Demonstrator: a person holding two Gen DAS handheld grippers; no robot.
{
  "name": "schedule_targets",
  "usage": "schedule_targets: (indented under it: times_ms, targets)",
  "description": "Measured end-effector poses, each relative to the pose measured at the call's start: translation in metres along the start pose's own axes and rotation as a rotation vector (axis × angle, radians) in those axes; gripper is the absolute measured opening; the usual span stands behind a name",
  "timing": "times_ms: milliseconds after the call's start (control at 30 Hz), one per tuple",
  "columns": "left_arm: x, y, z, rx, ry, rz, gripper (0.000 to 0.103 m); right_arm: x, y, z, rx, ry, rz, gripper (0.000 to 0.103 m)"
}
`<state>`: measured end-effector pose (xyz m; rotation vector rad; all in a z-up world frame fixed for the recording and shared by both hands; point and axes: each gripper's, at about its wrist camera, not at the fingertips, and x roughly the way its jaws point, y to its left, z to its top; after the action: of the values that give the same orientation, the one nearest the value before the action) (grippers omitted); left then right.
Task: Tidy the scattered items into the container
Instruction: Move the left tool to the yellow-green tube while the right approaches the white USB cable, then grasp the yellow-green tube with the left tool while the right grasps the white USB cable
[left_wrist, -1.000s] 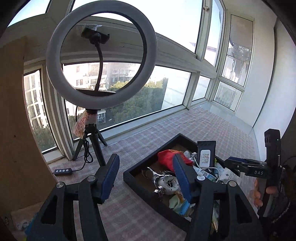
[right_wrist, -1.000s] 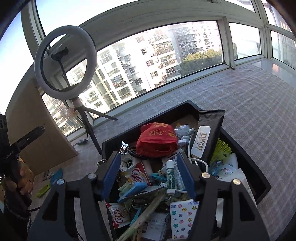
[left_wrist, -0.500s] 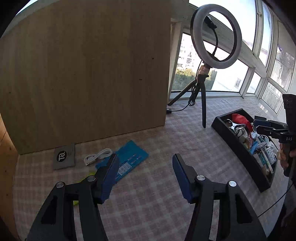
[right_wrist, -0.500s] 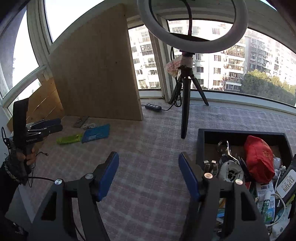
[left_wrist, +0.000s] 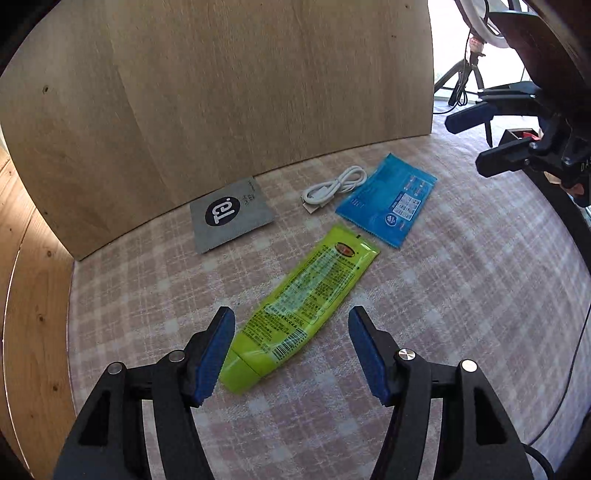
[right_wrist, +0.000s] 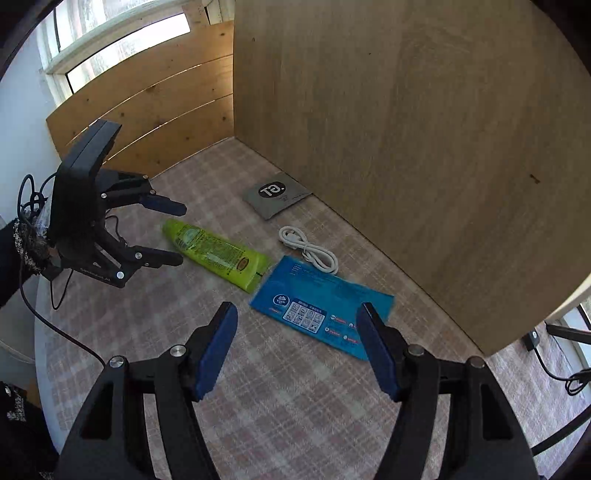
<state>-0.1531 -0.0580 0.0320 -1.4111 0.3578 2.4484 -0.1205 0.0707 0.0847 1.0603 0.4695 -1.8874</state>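
Several loose items lie on the checked cloth at the foot of a wooden board. They are a green tube (left_wrist: 310, 291) (right_wrist: 214, 254), a blue packet (left_wrist: 388, 201) (right_wrist: 321, 306), a coiled white cable (left_wrist: 334, 188) (right_wrist: 306, 249) and a grey sachet (left_wrist: 231, 218) (right_wrist: 277, 194). My left gripper (left_wrist: 291, 317) (right_wrist: 180, 234) hovers over the tube's cap end. Its jaws are opening and straddle the tube without touching it. My right gripper (right_wrist: 297, 310) (left_wrist: 466, 144) stands open just above the blue packet's near edge, holding nothing. The black container's corner (left_wrist: 511, 134) peeks out behind it.
An upright wooden board (left_wrist: 221, 92) (right_wrist: 406, 110) walls off the back, and plank panelling (right_wrist: 147, 107) closes the left corner. The ring light's tripod (left_wrist: 465, 81) stands far right. A black cable (right_wrist: 55, 321) trails from the left gripper; a switch box (right_wrist: 532, 338) lies on the cloth.
Both grippers swung away from the full black container and dropped toward the scattered items by the board. The left now hangs over the green tube, the right over the blue packet.
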Motion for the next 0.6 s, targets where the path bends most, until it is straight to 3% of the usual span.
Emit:
schedule_targets:
  times_ms: [267, 533, 600]
  targets:
    - [0.022, 0.008, -0.004, 0.051, 0.036, -0.061, 0.061, 0.078, 0.002, 0.034, -0.103, 0.086, 0.019, 0.065]
    - [0.012, -0.002, -0.016, 0.061, 0.027, -0.109, 0.045, 0.111, -0.004, 0.051, -0.121, 0.113, 0.016, 0.063]
    - [0.010, -0.005, -0.018, 0.058, 0.023, -0.105, 0.043, 0.113, -0.006, 0.053, -0.108, 0.118, 0.035, 0.055]
